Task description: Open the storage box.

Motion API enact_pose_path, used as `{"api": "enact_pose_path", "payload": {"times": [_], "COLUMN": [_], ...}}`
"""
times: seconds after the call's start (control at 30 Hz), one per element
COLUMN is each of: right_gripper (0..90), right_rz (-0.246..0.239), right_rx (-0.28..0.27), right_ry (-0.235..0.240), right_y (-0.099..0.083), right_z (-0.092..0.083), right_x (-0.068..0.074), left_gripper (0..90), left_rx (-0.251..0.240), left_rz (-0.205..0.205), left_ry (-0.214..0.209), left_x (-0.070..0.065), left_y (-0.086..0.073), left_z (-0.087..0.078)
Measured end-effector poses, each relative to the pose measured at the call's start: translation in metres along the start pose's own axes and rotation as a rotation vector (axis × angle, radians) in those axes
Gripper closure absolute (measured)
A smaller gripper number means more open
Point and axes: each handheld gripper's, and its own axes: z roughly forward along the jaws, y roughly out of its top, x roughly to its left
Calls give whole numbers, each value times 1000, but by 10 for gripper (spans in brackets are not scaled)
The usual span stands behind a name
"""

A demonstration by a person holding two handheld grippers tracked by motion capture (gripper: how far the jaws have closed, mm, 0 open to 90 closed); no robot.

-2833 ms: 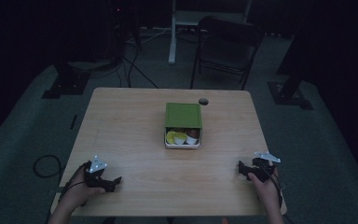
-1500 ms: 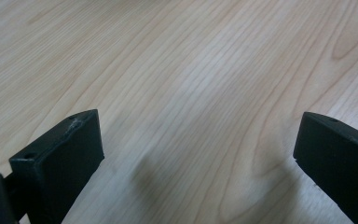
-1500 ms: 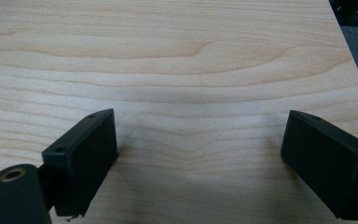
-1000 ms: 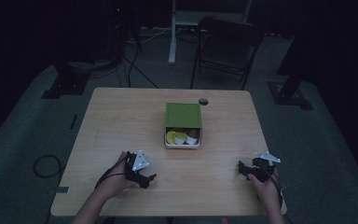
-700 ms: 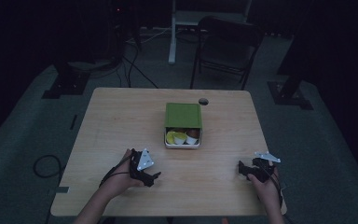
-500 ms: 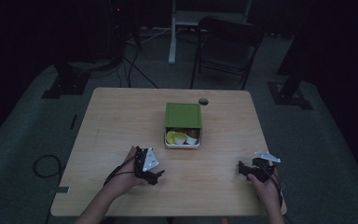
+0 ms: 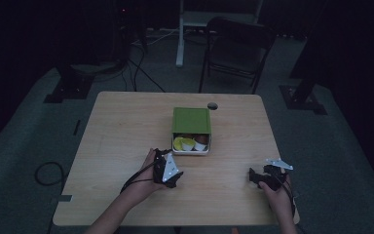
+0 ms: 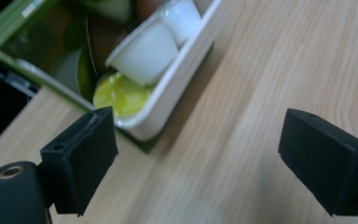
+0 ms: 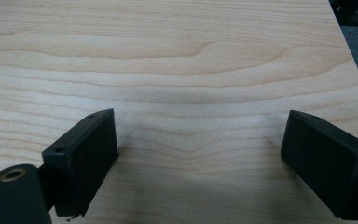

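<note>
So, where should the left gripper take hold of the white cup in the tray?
Probably the white cup by its tapered side wall, just under the rim. It lies tilted over the yellow-lidded capsule, so the left gripper, jaws open, should come over the tray's low white wall.

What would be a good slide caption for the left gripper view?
Open left gripper nears a white tray of small sealed cups.
</note>
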Motion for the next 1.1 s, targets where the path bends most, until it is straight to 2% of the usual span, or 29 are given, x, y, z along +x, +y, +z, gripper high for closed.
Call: {"api": "enact_pose_path", "payload": {"times": [0.07, 0.23, 0.3, 0.33, 0.37, 0.53, 0.63, 0.73, 0.87, 0.9, 0.93, 1.1], "right_gripper": [102, 102, 102, 102, 102, 102, 102, 102, 102, 102, 102, 102], "right_rz": [1, 1, 0, 1, 1, 0, 0, 1, 1, 0, 1, 0], "right_rx": [0, 0, 0, 0, 0, 0, 0, 0, 0, 0, 0, 0], "right_ry": [0, 0, 0, 0, 0, 0, 0, 0, 0, 0, 0, 0], "right_y": [0, 0, 0, 0, 0, 0, 0, 0, 0, 0, 0, 0], "right_z": [0, 0, 0, 0, 0, 0, 0, 0, 0, 0, 0, 0], "right_x": [0, 0, 0, 0, 0, 0, 0, 0, 0, 0, 0, 0], "left_gripper": [128, 148, 150, 158, 164, 203, 233, 288, 377, 401, 421, 487], "left_rx": [-19, -32, -32, -38, -41, -75, -129, -170, -167, -166, -170, -137], "left_rz": [21, 72, 72, 126, 150, 210, 185, 216, 246, 273, 280, 336], "left_ry": [25, 39, 39, 57, 64, 74, 65, 70, 75, 70, 69, 79], "left_x": [0, -3, -3, -7, -8, -16, -18, -21, -21, -22, -22, -24], "left_y": [3, 8, 8, 10, 11, 17, 19, 21, 24, 25, 26, 26], "left_z": [3, 10, 10, 16, 17, 25, 29, 32, 37, 39, 40, 47]}}
